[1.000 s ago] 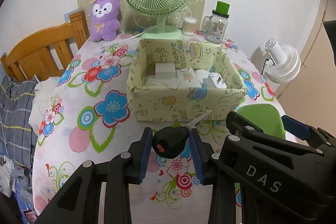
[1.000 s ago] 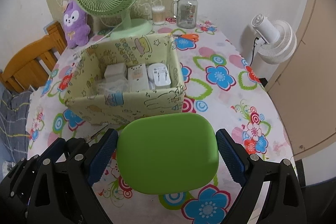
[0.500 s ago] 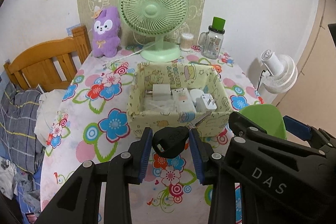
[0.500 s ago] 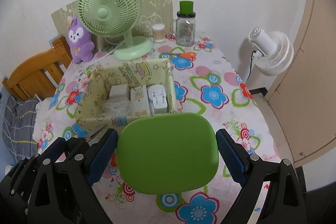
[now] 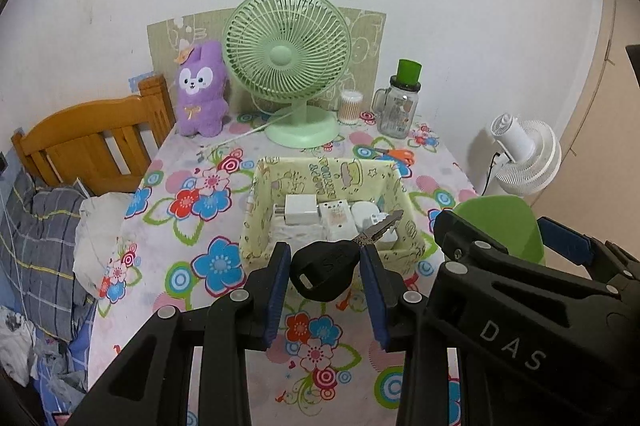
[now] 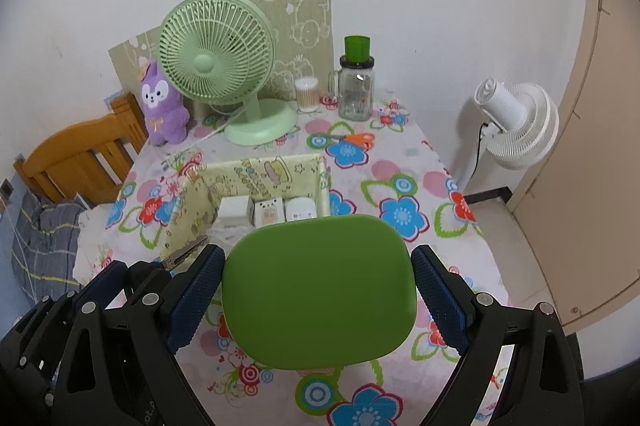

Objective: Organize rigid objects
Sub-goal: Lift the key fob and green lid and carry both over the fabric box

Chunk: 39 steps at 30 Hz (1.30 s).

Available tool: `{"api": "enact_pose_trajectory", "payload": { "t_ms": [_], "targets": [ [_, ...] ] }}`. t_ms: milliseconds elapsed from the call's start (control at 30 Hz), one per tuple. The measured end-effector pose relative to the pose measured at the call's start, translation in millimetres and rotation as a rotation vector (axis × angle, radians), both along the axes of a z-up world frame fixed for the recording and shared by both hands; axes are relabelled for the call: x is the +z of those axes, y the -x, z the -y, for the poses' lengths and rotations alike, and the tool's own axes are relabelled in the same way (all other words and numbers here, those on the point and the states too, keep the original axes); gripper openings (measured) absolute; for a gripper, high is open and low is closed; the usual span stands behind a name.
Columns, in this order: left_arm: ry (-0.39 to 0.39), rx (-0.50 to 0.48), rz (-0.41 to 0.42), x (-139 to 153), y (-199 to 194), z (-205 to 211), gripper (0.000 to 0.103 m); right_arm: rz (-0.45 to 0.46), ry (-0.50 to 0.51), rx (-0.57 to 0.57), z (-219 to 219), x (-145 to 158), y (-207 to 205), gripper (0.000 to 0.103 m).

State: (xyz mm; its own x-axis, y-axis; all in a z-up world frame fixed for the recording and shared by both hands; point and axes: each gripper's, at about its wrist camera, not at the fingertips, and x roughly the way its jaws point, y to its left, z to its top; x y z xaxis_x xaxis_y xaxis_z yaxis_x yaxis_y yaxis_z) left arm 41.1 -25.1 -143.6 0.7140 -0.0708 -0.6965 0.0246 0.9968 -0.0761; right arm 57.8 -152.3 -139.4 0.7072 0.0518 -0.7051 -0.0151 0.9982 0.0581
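Note:
My left gripper [image 5: 324, 272] is shut on a black-headed key [image 5: 326, 268] with its metal blade pointing up right, held above the table in front of the yellow fabric box [image 5: 256, 234]. My right gripper [image 6: 318, 290] is shut on a flat green rounded case [image 6: 318, 290], which hides the box's near side. The box [image 6: 192, 194] holds white chargers and adapters [image 5: 304, 210]. The right gripper and green case [image 5: 504, 222] show at the right of the left wrist view.
On the floral table [image 5: 192, 226] stand a green desk fan [image 5: 286, 66], a purple plush rabbit [image 5: 200, 90], a cotton-swab jar [image 5: 349, 106], a glass mug with green lid [image 5: 400, 110] and orange scissors [image 6: 356, 138]. A wooden chair [image 5: 88, 142] is left, a white floor fan [image 5: 524, 154] right.
Both grippers have risen and pulled back from the box with the key and green case still held; the box and table look smaller and farther away.

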Motion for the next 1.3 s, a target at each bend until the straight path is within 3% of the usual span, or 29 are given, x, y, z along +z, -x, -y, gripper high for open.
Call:
{"api": "enact_pose_trajectory", "payload": {
  "t_ms": [433,1300],
  "targets": [
    [0.013,0.015,0.024,9.3,-9.0,3.2,0.036,0.026,0.015,0.025,3.9,11.6,-10.6,0.094],
    [0.021,0.057,-0.047,-19.3,-77.6,3.6,0.036,-0.049,0.032,0.085,-3.4,-10.5,-79.4,0.094]
  ]
}}
